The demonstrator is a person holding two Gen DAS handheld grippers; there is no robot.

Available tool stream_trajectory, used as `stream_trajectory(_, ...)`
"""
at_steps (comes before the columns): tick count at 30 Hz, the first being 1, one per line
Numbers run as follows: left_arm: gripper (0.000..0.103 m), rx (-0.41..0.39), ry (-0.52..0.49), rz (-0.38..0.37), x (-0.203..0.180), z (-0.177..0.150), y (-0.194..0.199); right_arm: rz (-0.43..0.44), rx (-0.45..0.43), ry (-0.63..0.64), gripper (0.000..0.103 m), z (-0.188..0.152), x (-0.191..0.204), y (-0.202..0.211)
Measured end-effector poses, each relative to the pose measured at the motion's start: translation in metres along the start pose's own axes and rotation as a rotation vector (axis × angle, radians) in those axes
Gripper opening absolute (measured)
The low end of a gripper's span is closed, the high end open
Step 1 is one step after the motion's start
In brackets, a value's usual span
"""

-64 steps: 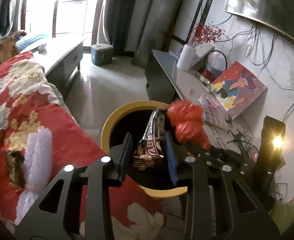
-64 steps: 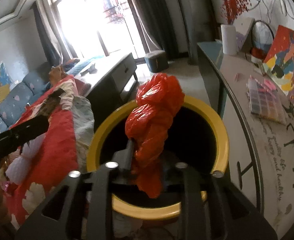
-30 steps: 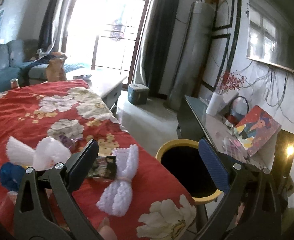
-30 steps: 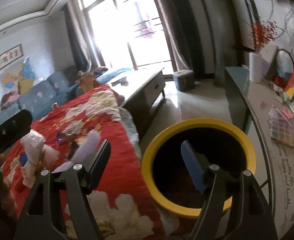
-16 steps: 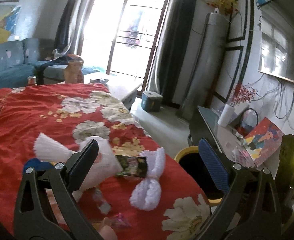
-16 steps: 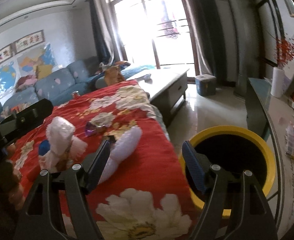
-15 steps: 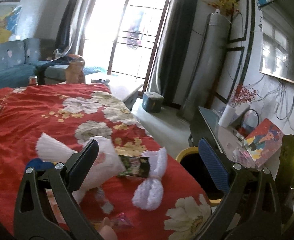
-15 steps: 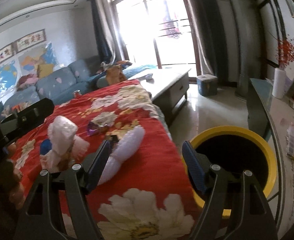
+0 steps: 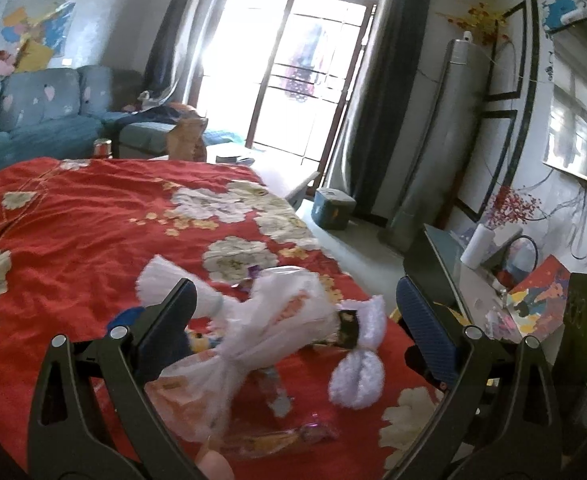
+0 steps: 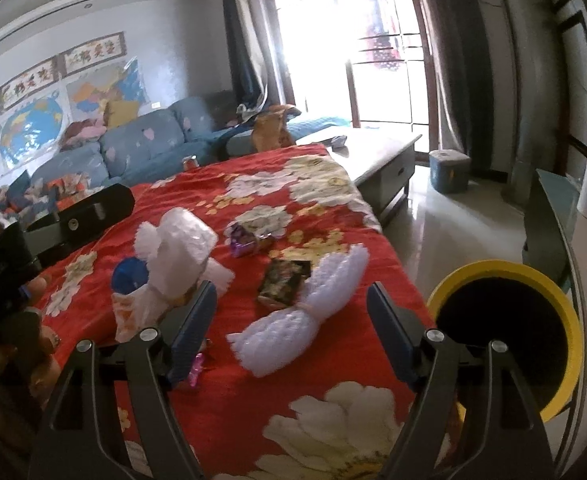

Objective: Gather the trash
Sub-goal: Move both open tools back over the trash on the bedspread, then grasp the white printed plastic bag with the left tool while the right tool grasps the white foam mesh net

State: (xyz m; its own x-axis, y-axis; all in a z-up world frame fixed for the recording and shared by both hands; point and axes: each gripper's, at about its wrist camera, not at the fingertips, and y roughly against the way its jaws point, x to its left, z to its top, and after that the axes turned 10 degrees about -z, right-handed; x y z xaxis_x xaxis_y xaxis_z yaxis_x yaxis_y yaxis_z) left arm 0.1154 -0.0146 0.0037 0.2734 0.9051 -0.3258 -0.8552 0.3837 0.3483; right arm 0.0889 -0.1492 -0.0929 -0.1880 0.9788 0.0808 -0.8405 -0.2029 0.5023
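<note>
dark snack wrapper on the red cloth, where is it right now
In the right wrist view the dark snack wrapper lies flat on the red floral cloth, against the white bubble-wrap bundle, left of the yellow bin.

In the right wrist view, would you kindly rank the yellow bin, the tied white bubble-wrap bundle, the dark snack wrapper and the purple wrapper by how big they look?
Largest to smallest:
1. yellow bin
2. white bubble-wrap bundle
3. dark snack wrapper
4. purple wrapper
The last two look close, and the purple one lies farther off, so that order is unsure.
</note>
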Motion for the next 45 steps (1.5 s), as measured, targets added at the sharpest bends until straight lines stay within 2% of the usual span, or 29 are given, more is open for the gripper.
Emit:
stream_trajectory(9, 0.092, 0.077, 0.044, 0.028, 0.040, -0.007, 0.001, -0.008, 0.060, 0.004, 0.075, -0.006, 0.014, -0.029)
stream_trajectory(15, 0.092, 0.137, -0.017, 0.029, 0.046, -0.017, -0.010, -0.038, 0.124, -0.041, 0.075, -0.016, 0.006, -0.052)
stream_trajectory(20, 0.085, 0.207, -0.095, -0.005, 0.034, -0.027, -0.025, -0.027, 0.173, -0.080, 0.075, -0.024, 0.000, -0.068)
stream_trajectory(24, 0.074, 0.250, -0.130, 0.019, 0.032, -0.036, -0.037, -0.006, 0.210, -0.106, 0.075, -0.029, -0.004, -0.077)
stream_trajectory(31, 0.061, 0.293, -0.118, 0.041, 0.040, -0.045, -0.049, 0.048, 0.244, -0.122, 0.051, -0.037, -0.005, -0.081)
stream_trajectory(37, 0.046, 0.277, -0.067, 0.003, 0.049, -0.041, -0.041, 0.053, 0.234, -0.136, 0.040, -0.037, -0.009, -0.074)
stream_trajectory(45, 0.040, 0.243, 0.003, -0.030, 0.055, -0.034, -0.029, 0.014, 0.203, -0.137, 0.030, -0.035, -0.017, -0.062)
